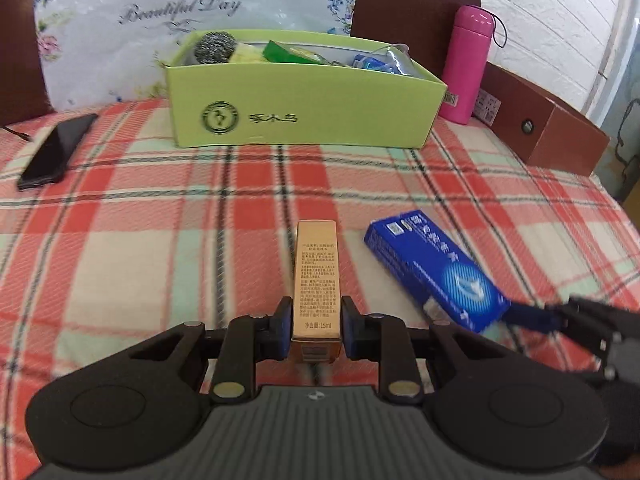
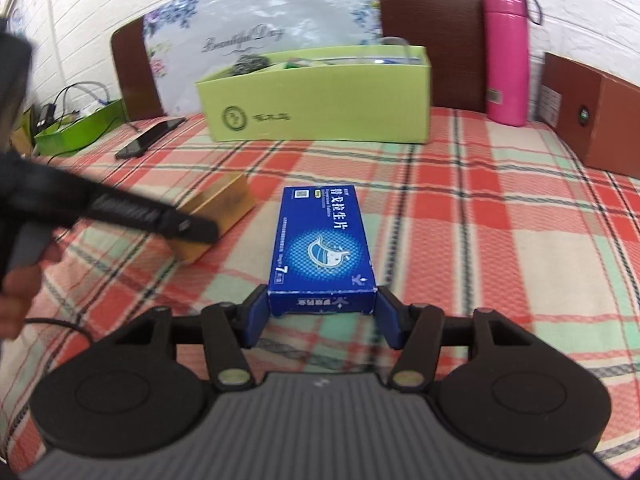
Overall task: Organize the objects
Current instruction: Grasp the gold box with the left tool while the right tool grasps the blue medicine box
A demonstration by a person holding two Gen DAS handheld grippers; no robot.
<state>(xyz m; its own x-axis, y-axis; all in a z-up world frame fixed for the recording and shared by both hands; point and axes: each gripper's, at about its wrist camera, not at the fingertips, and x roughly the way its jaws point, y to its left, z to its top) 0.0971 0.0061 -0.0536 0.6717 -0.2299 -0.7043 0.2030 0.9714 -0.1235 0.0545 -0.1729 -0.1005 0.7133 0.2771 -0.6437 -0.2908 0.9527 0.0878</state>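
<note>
A slim gold box lies on the plaid bedspread, and my left gripper is shut on its near end. The gold box also shows in the right wrist view, partly behind the left gripper's finger. A blue medicine box lies to its right, and my right gripper is shut on its near end. It also shows in the left wrist view. A light green open box stands at the back, holding a steel scourer and packets.
A black phone lies at the back left. A pink flask and a brown box stand at the back right. A floral pillow leans on the headboard. A green bag with cables sits off the bed's left.
</note>
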